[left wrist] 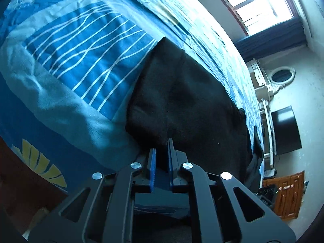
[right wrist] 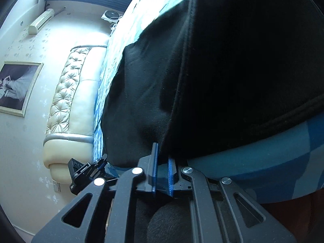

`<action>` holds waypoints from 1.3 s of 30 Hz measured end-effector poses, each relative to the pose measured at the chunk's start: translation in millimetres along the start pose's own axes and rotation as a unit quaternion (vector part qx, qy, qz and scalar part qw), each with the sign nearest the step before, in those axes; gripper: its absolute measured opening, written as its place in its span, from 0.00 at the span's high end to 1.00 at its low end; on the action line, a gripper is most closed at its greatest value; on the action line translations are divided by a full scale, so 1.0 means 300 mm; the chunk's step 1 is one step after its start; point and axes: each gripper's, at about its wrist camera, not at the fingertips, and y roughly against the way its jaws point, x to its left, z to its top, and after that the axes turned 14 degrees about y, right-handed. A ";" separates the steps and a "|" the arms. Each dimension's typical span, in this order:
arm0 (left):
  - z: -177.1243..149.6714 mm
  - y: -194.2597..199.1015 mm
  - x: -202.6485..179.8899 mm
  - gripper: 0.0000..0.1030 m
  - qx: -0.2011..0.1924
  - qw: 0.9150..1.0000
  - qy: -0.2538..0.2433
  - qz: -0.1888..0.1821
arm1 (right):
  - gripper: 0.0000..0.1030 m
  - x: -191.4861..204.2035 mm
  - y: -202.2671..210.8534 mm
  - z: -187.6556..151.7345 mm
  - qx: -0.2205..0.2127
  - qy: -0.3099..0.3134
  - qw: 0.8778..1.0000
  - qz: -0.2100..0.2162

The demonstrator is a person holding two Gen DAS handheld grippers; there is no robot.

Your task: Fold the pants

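Black pants [left wrist: 188,101] lie on a blue patterned bedspread [left wrist: 77,46], reaching toward the bed's far edge. My left gripper [left wrist: 162,148] is at their near edge, its blue pads [left wrist: 153,162] close together with a fold of black cloth pinched between the tips. In the right wrist view the pants [right wrist: 232,60] fill the upper right, and a raised flap hangs over the camera. My right gripper [right wrist: 163,155] is shut on the lower edge of that flap, where the cloth drops between the blue pads [right wrist: 171,168].
The bedspread [right wrist: 263,162] runs under the pants. A padded cream headboard [right wrist: 66,101], a framed picture [right wrist: 18,87] and an air conditioner [right wrist: 41,21] stand left. A window [left wrist: 257,2], white dresser [left wrist: 263,85], dark screen [left wrist: 285,129] and wooden cabinet [left wrist: 287,194] stand right.
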 end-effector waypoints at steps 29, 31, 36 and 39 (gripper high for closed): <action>-0.158 -0.165 -0.331 0.25 -0.021 0.988 -0.141 0.058 | 0.48 -0.484 0.134 1.200 -0.037 0.001 0.883 -0.467; -0.163 -0.168 -0.338 0.23 -0.020 0.988 -0.142 0.059 | 0.47 -0.496 0.129 1.201 -0.042 0.002 0.882 -0.468; -0.173 -0.182 -0.350 0.21 -0.024 0.987 -0.147 0.066 | 0.88 -0.481 0.170 1.179 -0.051 0.030 0.891 -0.450; -0.179 -0.185 -0.358 0.20 -0.025 0.984 -0.159 0.074 | 0.91 -0.461 0.269 1.135 -0.091 0.027 0.906 -0.411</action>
